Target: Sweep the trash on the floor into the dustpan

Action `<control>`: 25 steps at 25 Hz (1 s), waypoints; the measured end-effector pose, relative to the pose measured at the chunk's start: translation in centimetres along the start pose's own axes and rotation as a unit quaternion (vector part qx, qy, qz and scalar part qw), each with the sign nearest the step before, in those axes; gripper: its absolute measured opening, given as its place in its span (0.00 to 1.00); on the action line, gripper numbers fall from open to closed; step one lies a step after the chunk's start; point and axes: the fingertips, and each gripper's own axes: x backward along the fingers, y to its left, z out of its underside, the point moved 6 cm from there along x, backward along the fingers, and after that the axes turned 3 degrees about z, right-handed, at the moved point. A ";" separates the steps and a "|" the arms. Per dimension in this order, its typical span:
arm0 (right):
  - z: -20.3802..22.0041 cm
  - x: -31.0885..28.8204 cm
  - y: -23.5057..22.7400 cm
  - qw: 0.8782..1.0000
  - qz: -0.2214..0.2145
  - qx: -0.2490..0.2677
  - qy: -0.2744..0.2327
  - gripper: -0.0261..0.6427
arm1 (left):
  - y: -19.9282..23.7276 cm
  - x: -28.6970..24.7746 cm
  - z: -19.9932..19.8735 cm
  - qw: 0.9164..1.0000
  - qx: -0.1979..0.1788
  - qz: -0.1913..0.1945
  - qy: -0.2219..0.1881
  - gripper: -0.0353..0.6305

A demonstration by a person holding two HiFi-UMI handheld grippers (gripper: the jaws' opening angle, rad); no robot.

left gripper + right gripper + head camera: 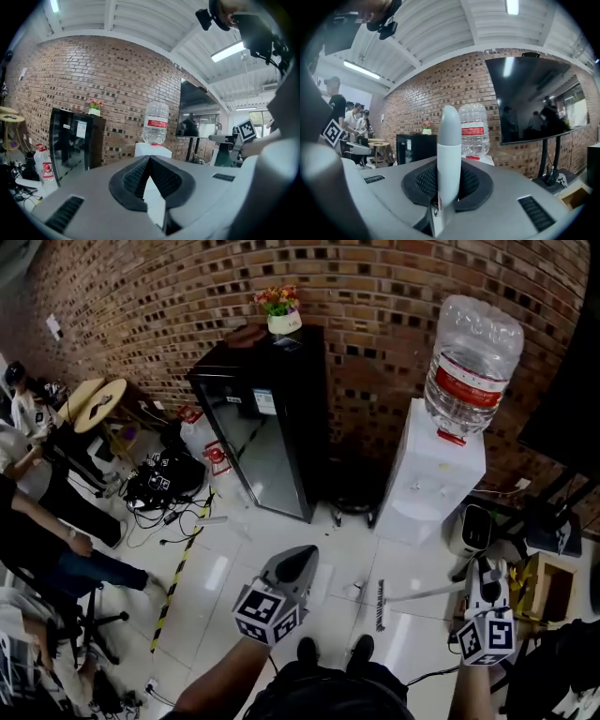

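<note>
Right, the broom: its grey-white handle point(449, 154) stands straight up between my right jaws, and my right gripper point(480, 576) is clenched hard on it, pads pressing both sides. From there the handle runs out low across the pale floor tiles to the dark brush head point(380, 606), which sits on the floor in front of the water dispenser point(436, 479), on my side of its base. A small pale scrap point(354, 590) lies just beside the brush head, on the side away from my right gripper. My left gripper point(292, 568) hangs further over that way, well apart from the dispenser, jaw tips pressed together; a pale wedge shows low between the pads and I can't tell what it is. Each gripper carries its cube of black-and-white square markers. Now the writing: the big clear bottle point(472, 362) upside down on the dispenser wears a red label band point(464, 385), print too small to read. Left of the dispenser stands a black glass-door cabinet point(267, 423) with a white sticker point(265, 401) on the door, also unreadable, and a flower pot point(281, 307) on top. Yellow-and-black tape point(178, 573) runs along the floor beyond the cabinet, far from the dispenser. To the dispenser's right, a dark screen point(534, 101) hangs against the brick wall.
</note>
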 end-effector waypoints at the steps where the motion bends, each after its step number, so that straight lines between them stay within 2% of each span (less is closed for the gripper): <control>1: 0.5 -0.6 -0.5 1.000 -0.008 0.002 0.002 0.13 | -0.3 -0.8 0.3 1.000 -0.005 -0.003 -0.001 0.08; 4: 1.7 -2.0 -1.5 1.000 -0.026 0.004 0.007 0.13 | -0.9 -3.2 1.4 1.000 -0.010 -0.009 0.006 0.08; 9: 4.7 -3.7 -3.1 0.999 -0.040 0.010 0.026 0.13 | -1.3 -5.9 4.1 0.999 0.003 -0.025 0.028 0.08; 14: 8.3 -6.0 -5.4 0.998 -0.049 0.031 0.036 0.13 | -1.1 -9.6 8.0 0.998 0.000 -0.018 0.054 0.08; 17: 10.6 -6.9 -6.7 0.997 -0.046 0.032 0.048 0.13 | -1.1 -10.8 10.4 0.997 -0.004 -0.026 0.068 0.08; 25: 16.2 -9.0 -9.1 0.996 -0.022 0.038 0.081 0.13 | -1.3 -13.0 13.7 0.996 0.012 -0.025 0.084 0.08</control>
